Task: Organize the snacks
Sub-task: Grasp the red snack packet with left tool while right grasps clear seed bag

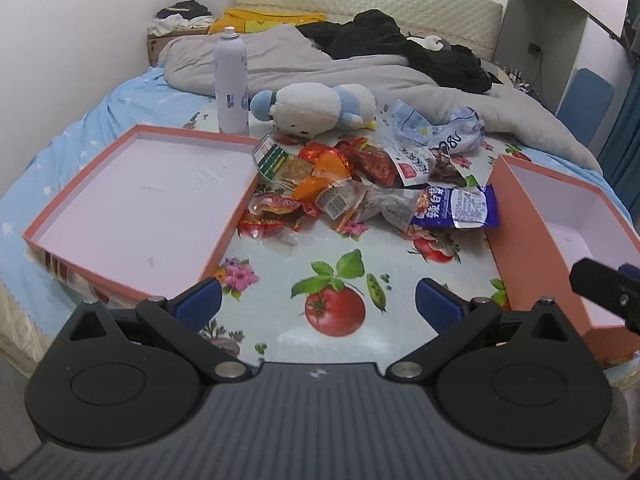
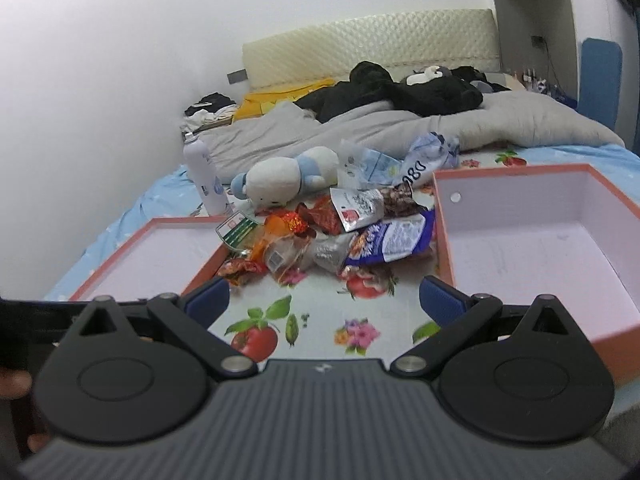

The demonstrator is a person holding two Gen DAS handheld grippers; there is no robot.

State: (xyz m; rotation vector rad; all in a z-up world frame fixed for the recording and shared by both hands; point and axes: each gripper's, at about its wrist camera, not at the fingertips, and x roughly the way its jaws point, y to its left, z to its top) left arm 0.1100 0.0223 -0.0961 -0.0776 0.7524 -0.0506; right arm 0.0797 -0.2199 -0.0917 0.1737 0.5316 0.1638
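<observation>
Snack packets (image 1: 360, 184) lie heaped ahead of my left tongs (image 1: 318, 304) and right tongs (image 2: 324, 300), both spread and bare; lid (image 1: 132, 196) and box (image 2: 540, 248) flanking hold nothing, so sorting seems unstarted

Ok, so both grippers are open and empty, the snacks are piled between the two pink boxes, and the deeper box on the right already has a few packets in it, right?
Not quite: the deeper box on the right holds no packets; the right wrist view shows its bare floor. The rest stands: left gripper and right gripper are open and empty, and the snacks lie between it and the shallow box.
</observation>
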